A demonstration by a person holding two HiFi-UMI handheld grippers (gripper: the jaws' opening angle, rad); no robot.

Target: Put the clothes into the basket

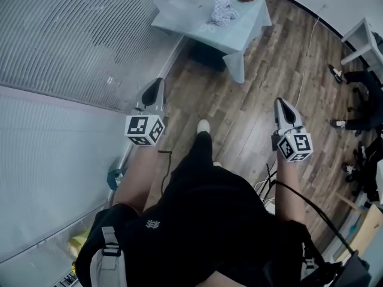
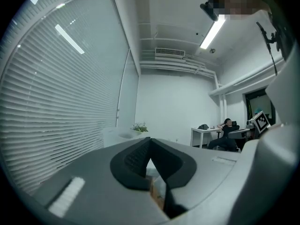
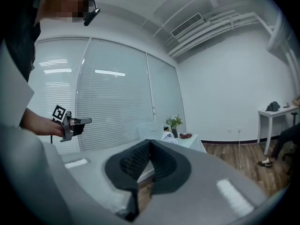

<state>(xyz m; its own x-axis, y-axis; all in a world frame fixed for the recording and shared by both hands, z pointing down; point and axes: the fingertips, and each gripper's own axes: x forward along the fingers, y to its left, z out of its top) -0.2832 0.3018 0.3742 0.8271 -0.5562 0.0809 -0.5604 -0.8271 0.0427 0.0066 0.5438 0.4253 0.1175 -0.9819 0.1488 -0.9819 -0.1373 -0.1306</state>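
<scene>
Wooden floor [image 1: 251, 100] fills the middle of the head view, and at the top centre stands a table [image 1: 242, 28] under a pale blue cloth. On it sits a translucent white basket [image 1: 182, 2], with the checked clothes [image 1: 224, 11] bunched just right of it, outside it. Both lie well above the left gripper [image 1: 158, 84] and right gripper [image 1: 281, 103], each clenched on nothing.

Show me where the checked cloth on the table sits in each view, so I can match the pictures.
Head view: the checked cloth lies on the table, top centre.
Left gripper view: it cannot be made out.
Right gripper view: the cloth is at centre, just above the jaws, beside the plant.
Shared landmark: the window blinds, on the left in all three.
</scene>
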